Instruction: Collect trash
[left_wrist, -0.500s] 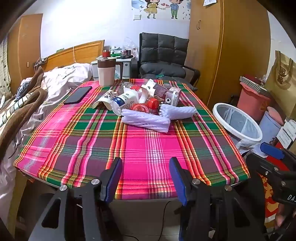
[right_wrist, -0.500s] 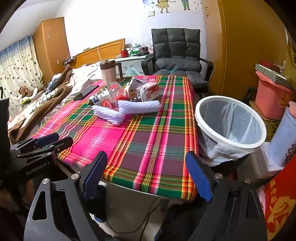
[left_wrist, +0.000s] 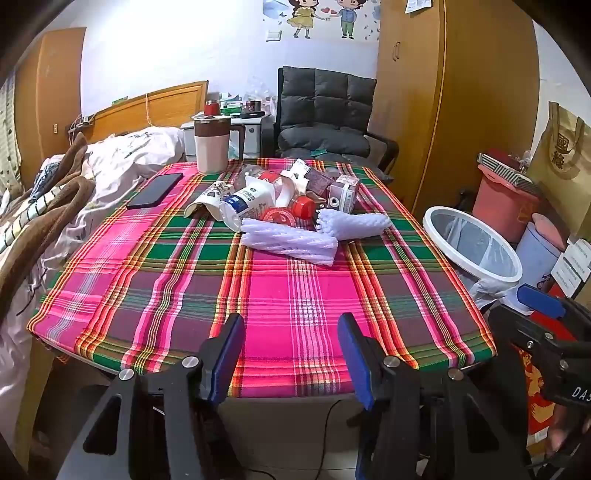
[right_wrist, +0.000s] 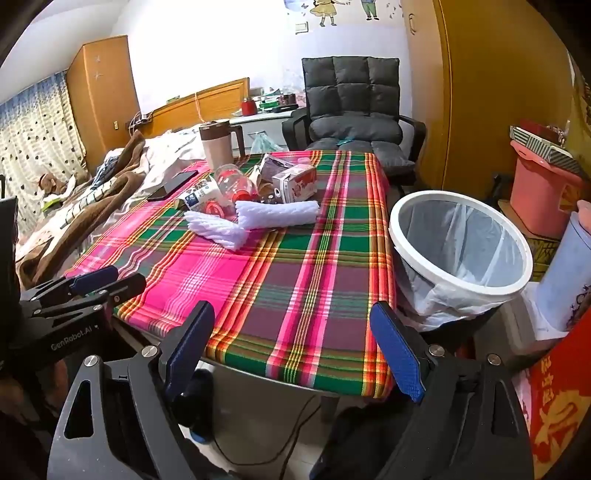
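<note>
Well, with the left gripper (left_wrist: 291, 354) and right gripper (right_wrist: 291, 347) both gaping empty, I'd reach for the near foam sleeve (left_wrist: 290, 242) first, then the bin (right_wrist: 460, 243).

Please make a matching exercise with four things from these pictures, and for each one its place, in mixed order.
Things:
1. phone
2. bin
3. mug
4. foam sleeves

Places:
A. on the floor, beside the table's right edge
B. at the table's far edge, upright
C. flat on the cloth near the bed side
D. at the front of the trash pile

Pairs: 1-C, 2-A, 3-B, 4-D
</note>
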